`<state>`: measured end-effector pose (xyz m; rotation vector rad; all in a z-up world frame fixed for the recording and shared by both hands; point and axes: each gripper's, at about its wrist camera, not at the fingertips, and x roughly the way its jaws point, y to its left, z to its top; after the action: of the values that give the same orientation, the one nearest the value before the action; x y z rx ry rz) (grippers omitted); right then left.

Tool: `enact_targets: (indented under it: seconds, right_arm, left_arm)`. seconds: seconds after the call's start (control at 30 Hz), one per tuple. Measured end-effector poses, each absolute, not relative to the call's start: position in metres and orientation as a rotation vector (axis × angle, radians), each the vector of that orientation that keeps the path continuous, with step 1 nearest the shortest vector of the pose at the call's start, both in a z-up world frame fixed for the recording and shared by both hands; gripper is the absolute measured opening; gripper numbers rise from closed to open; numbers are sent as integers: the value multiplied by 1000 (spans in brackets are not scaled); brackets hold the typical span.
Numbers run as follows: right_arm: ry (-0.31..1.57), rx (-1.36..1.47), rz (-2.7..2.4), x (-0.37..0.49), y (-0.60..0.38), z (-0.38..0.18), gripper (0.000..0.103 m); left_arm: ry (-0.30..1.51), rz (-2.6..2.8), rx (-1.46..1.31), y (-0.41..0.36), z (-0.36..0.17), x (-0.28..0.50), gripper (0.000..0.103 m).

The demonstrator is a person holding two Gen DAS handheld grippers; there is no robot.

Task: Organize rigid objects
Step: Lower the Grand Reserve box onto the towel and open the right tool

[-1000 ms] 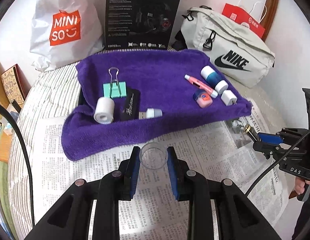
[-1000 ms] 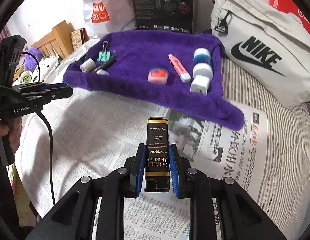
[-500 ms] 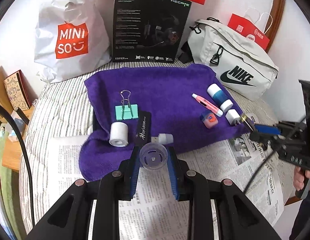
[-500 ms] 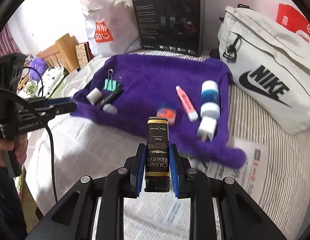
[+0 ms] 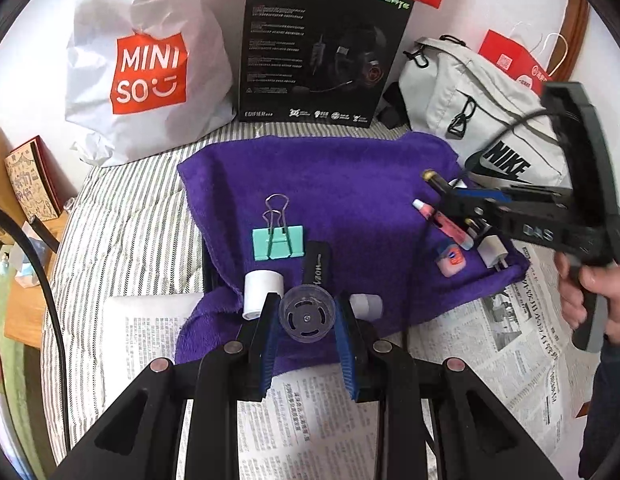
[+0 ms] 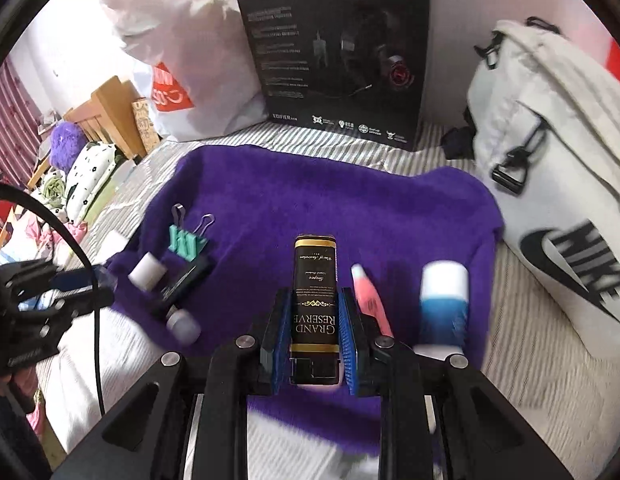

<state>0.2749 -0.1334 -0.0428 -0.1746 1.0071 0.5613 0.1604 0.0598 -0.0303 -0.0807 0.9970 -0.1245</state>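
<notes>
Over the near edge of the purple towel (image 5: 342,184), the left gripper (image 5: 306,320) is closed on a clear cup (image 5: 307,313); over the towel's right part, the right gripper (image 6: 314,320) clamps a black box (image 6: 314,296); a green clip (image 5: 277,242) lies on the towel.

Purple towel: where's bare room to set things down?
The purple towel is bare across its back half, between the teal binder clip and the pink marker, up to the headset box. Its front left and front right edges are crowded.
</notes>
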Motion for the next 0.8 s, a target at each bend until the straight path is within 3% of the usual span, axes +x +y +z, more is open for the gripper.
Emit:
enact_targets:
  seconds: [0.7, 0.77, 0.8]
  right_arm:
    - [1067, -258, 508, 307, -103, -90, 24]
    - [1066, -275, 517, 306, -101, -91, 26]
    - [1069, -276, 524, 305, -101, -91, 32]
  left_arm:
    - [1020, -115, -109, 80, -42, 173, 26]
    - [1022, -114, -112, 80, -42, 173, 26]
    - [1022, -113, -113, 80, -42, 173, 26]
